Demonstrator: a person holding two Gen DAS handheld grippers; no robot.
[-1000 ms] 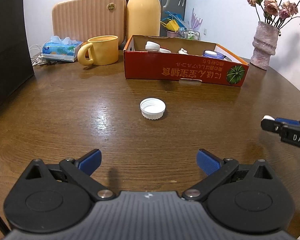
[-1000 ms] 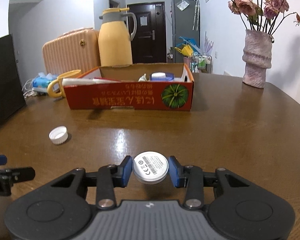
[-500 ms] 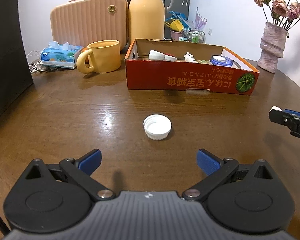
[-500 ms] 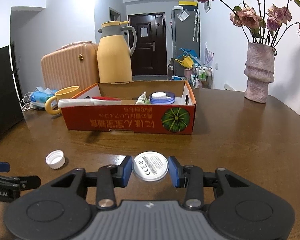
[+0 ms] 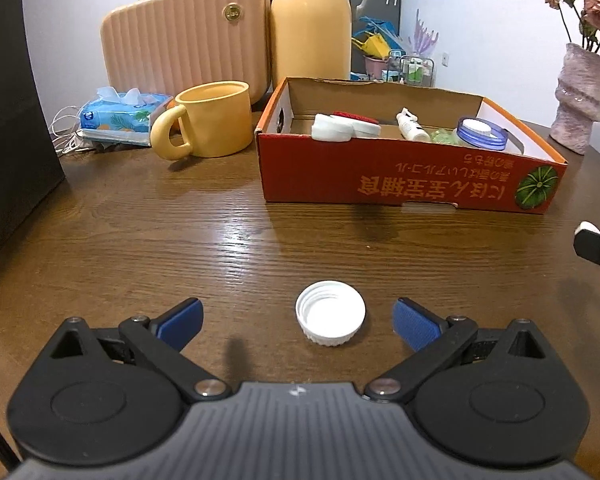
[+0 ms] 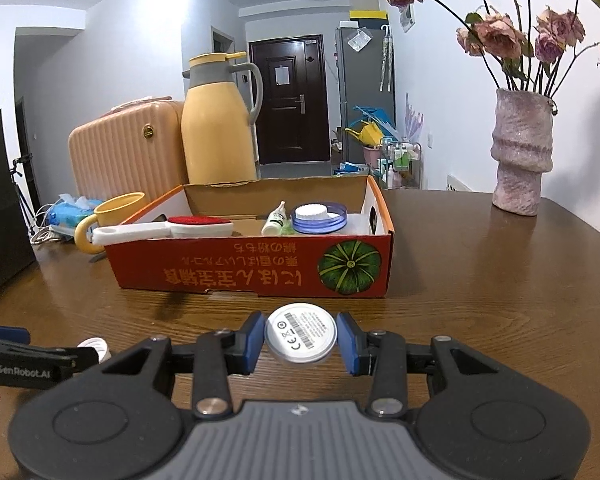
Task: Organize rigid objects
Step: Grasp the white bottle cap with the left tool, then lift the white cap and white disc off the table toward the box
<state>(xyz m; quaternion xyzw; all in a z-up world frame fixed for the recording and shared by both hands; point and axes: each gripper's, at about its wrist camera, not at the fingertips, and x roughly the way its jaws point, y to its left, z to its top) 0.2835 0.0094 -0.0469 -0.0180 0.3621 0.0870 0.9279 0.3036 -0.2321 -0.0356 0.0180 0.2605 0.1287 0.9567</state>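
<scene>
Cap [image 5: 330, 323], white, open side up, lying on tabletop [image 5: 180, 240] between the spread blue pads of left tool [image 5: 298, 322]; nearer the right pad, touching neither. Left tool open wide, empty. In right wrist view, only an edge of cap [image 6: 98, 346] showing behind left tool's arm [image 6: 28, 364] at lower left.

Disc [image 6: 301, 337], white, round, label side facing camera, clamped between pads of right tool [image 6: 301, 342], held above tabletop [image 6: 500, 280] just short of box [image 6: 256, 276]. Tip of right tool [image 5: 598, 246] seen at right edge of left wrist view, with a sliver of white at its end.

Box [image 5: 400, 184], red-orange cardboard, open top, pumpkin print and upside-down lettering on near wall, standing beyond cap. Inside: white jars [image 5: 332, 128], red-topped brush [image 6: 172, 230], small white bottle [image 5: 411, 126], blue-rimmed lid [image 5: 482, 133].

Left of box: yellow mug [image 5: 212, 120], tissue pack [image 5: 120, 114]. Behind: ribbed peach case [image 5: 184, 36], yellow jug [image 5: 312, 20]. Far right: pink vase [image 6: 522, 156] with dried roses.
</scene>
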